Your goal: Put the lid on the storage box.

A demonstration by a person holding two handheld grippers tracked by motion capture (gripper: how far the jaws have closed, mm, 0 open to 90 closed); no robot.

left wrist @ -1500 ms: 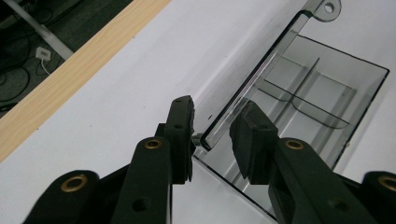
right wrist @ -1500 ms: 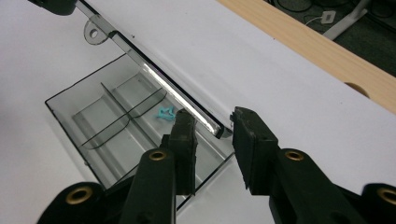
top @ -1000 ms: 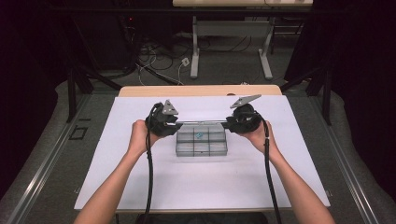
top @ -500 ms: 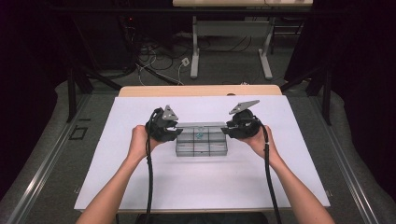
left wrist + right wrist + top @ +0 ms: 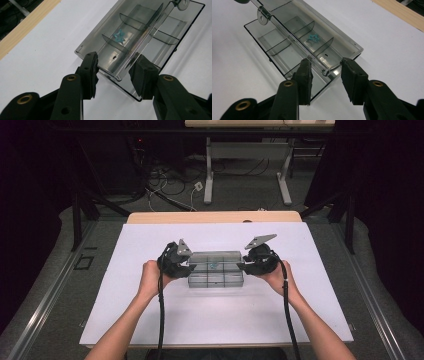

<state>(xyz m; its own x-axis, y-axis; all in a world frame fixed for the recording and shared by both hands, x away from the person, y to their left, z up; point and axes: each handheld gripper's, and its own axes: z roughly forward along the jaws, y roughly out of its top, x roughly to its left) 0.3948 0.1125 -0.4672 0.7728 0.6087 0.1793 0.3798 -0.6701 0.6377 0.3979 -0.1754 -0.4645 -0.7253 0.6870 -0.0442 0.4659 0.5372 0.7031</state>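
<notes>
A smoky clear compartment box (image 5: 216, 279) lies on the white sheet (image 5: 215, 320), mid-table. Its hinged lid (image 5: 146, 35) is tilted partway up, and its free edge (image 5: 294, 42) runs the box's length. A small teal piece (image 5: 119, 37) (image 5: 313, 38) rests in a middle compartment. My left gripper (image 5: 189, 266) (image 5: 116, 72) is at the box's left end, open, with its jaws straddling the lid's corner without pinching it. At the right end my right gripper (image 5: 241, 265) (image 5: 325, 77) is open in the same way. The other compartments look empty.
The sheet covers a wooden table whose bare far edge (image 5: 215, 216) shows beyond it. Behind the table are cables on the floor (image 5: 165, 185) and the legs of another table (image 5: 209, 175). White surface lies bare all round the box.
Both hands have drawn a little toward the person's side along the box's ends. The box has stayed in place.
</notes>
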